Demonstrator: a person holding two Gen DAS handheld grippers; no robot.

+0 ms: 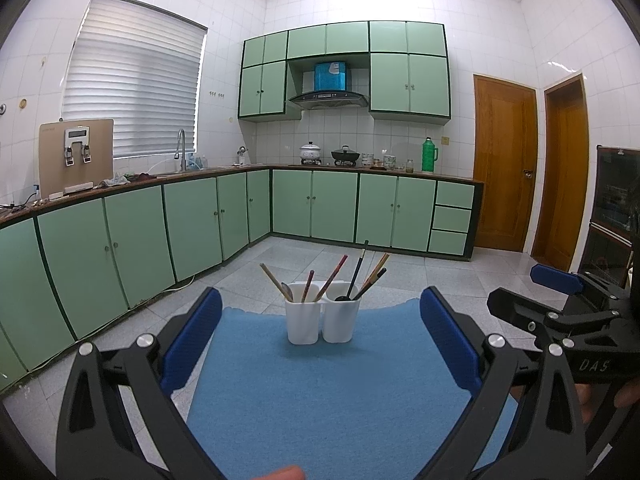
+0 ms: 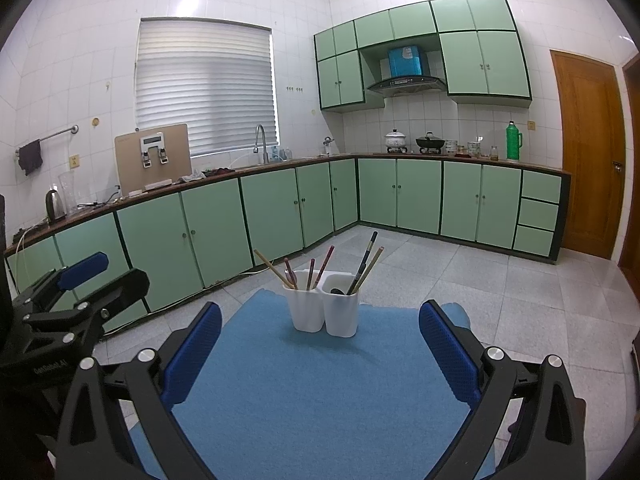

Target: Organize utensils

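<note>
A white two-compartment utensil holder (image 1: 322, 318) (image 2: 325, 311) stands at the far end of a blue mat (image 1: 320, 392) (image 2: 312, 392). Chopsticks (image 1: 331, 278) (image 2: 320, 267) and a spoon lean in its left cup; dark chopsticks (image 1: 358, 266) (image 2: 366, 258) and a black spoon stand in its right cup. My left gripper (image 1: 320, 340) is open and empty, held above the mat short of the holder. My right gripper (image 2: 320, 344) is open and empty, likewise short of the holder. Each gripper shows at the side of the other's view: the right one (image 1: 556, 280), the left one (image 2: 82, 266).
The mat covers a small table with tiled floor (image 1: 420, 276) beyond it. Green cabinets (image 1: 200, 220) run under a counter along the left and back walls. Wooden doors (image 1: 504, 168) are at the right. A dark cabinet (image 1: 616, 208) stands at the far right.
</note>
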